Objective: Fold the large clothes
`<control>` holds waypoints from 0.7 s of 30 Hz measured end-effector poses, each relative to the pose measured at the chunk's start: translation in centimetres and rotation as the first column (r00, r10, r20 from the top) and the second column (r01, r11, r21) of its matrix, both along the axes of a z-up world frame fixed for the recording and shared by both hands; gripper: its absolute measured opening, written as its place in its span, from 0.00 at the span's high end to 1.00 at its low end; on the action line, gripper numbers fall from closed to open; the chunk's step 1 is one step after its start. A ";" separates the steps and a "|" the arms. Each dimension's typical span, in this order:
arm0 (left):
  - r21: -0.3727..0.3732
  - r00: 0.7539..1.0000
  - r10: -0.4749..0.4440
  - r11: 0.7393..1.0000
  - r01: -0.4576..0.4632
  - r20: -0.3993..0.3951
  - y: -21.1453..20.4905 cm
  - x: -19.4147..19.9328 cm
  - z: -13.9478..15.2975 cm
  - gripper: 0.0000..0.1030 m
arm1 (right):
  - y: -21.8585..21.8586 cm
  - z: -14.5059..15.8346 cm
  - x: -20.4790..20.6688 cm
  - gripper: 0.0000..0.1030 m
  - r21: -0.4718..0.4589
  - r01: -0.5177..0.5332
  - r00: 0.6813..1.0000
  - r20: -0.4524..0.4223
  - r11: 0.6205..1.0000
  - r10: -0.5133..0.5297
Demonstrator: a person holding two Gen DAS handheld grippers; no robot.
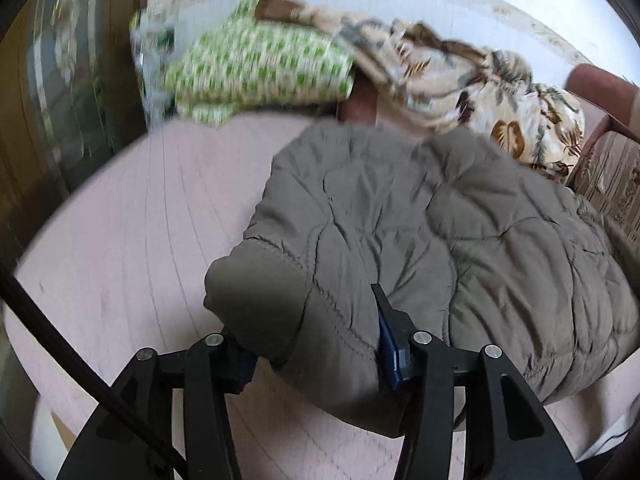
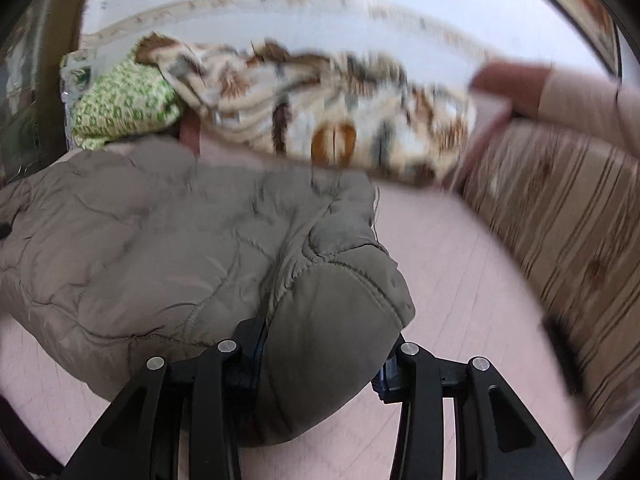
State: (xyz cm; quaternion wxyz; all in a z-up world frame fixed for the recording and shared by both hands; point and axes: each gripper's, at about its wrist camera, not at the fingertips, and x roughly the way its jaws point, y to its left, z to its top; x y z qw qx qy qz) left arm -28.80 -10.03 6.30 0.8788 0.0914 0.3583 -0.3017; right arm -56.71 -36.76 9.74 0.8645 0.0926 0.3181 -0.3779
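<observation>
Jacket (image 1: 420,216), quilted and grey-brown, spread on pink bedding (image 1: 132,216), bulk lying between the two claws. Left of jacket: left gripper (image 1: 316,344), jaws clamped on a thick padded corner of it. Beyond jacket, green-checked cloth (image 1: 256,64) and leaf-print blanket (image 1: 472,92) heaped toward the wall. Right of jacket: right gripper (image 2: 320,360), jaws clamped on the opposite padded corner. Farther right of jacket, striped sofa cushion (image 2: 560,216).
</observation>
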 end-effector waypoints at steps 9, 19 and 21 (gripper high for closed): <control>-0.216 0.948 0.068 0.966 -0.140 -0.311 5.8 3.2 -1.5 0.29 | -4.0 -3.7 -5.5 0.30 0.404 0.011 0.977 0.189 0.915 -0.096; -0.198 0.992 0.123 0.973 -0.115 0.028 5.6 0.0 5.0 0.29 | -1.4 0.5 -10.4 0.24 0.253 0.101 0.946 0.276 0.962 -0.172; -0.156 0.995 0.048 0.987 -0.035 0.084 2.8 -1.0 5.7 0.29 | -1.1 1.6 -8.5 0.24 0.206 0.060 0.957 0.266 0.977 -0.115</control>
